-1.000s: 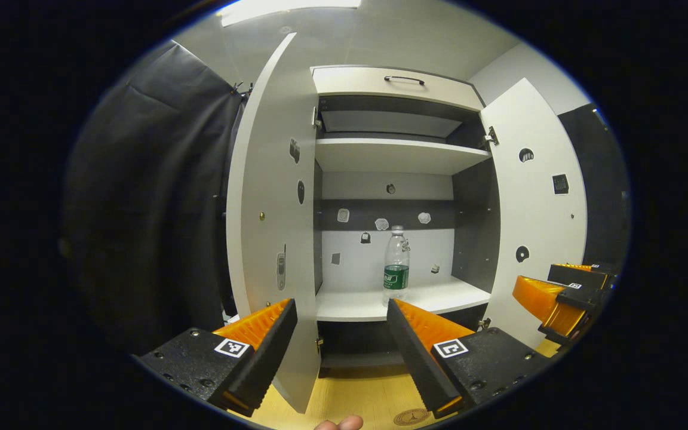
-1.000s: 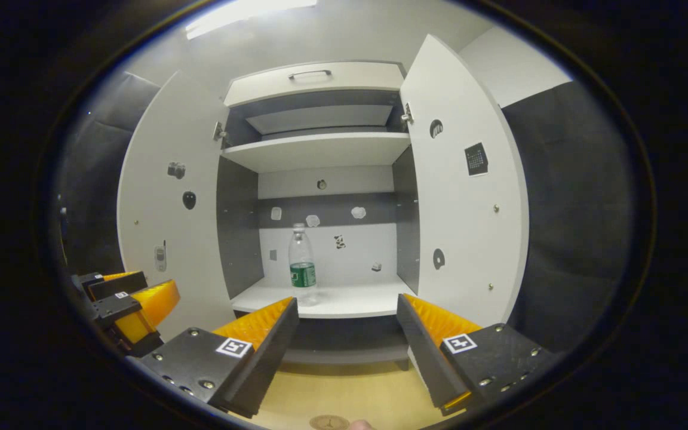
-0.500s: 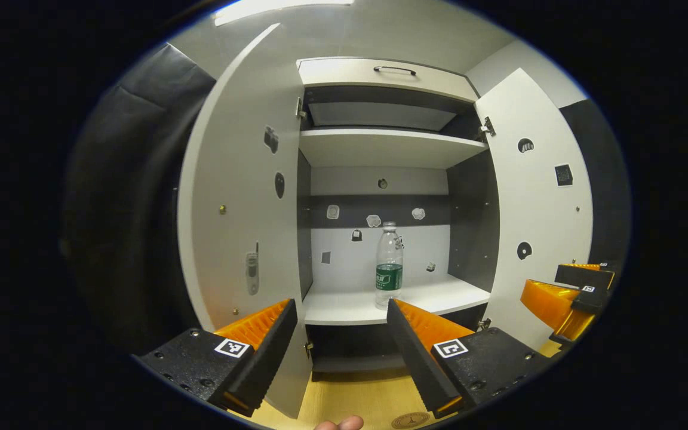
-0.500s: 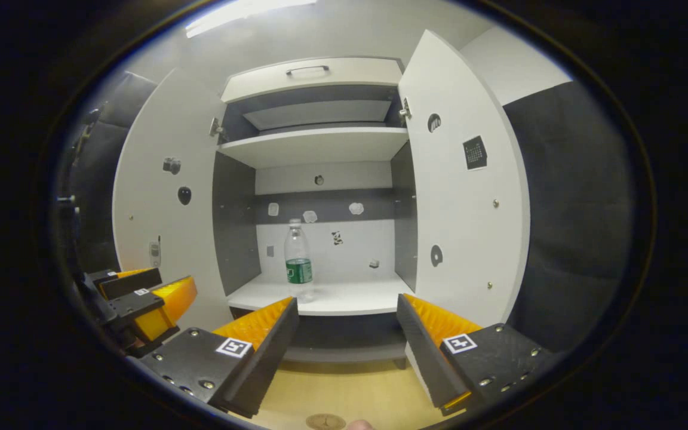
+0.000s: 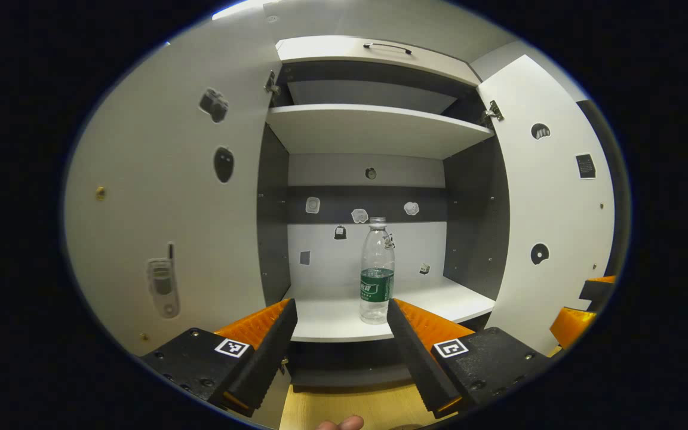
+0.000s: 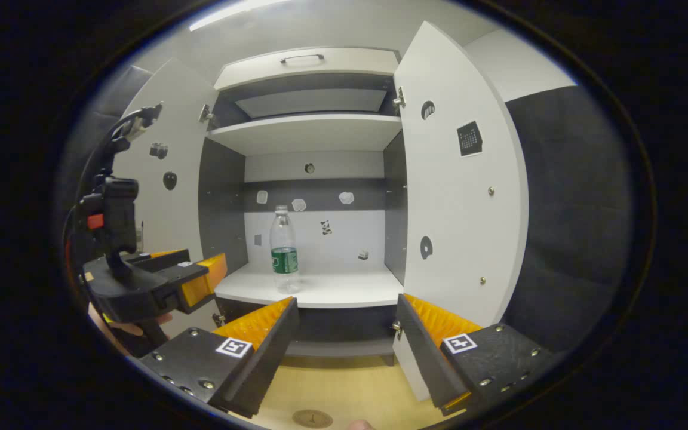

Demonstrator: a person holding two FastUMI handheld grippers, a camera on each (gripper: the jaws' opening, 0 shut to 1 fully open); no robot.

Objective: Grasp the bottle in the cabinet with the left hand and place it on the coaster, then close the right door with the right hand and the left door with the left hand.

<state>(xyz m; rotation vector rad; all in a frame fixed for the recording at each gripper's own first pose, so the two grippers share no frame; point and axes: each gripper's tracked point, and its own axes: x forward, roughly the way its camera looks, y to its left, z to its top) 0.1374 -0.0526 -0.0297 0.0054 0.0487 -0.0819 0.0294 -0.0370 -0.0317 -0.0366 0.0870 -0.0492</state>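
Observation:
A clear plastic bottle (image 5: 377,272) with a green label stands upright on the lower shelf (image 5: 332,325) of the open white cabinet. My left gripper (image 5: 341,307) is open just in front of the shelf edge, short of the bottle, which sits slightly right of the gap's centre. In the right gripper view the bottle (image 6: 284,251) stands at the shelf's left, with the left gripper (image 6: 212,272) left of it. My right gripper (image 6: 347,301) is open and holds nothing, farther back. A round coaster (image 6: 312,418) lies on the wooden surface below. Both the left door (image 5: 171,209) and the right door (image 6: 457,197) stand wide open.
An upper shelf (image 5: 374,128) and a drawer with a handle (image 5: 387,46) sit above. The right door (image 5: 550,209) flanks the opening, with the right gripper (image 5: 583,307) by its lower edge. A hand (image 6: 123,325) holds the left gripper. Black cloth (image 6: 571,209) hangs to the right.
Both grippers have come closer to the cabinet, the left one more so. The bottle now looms larger between the left fingers. The left gripper has advanced in the right gripper view.

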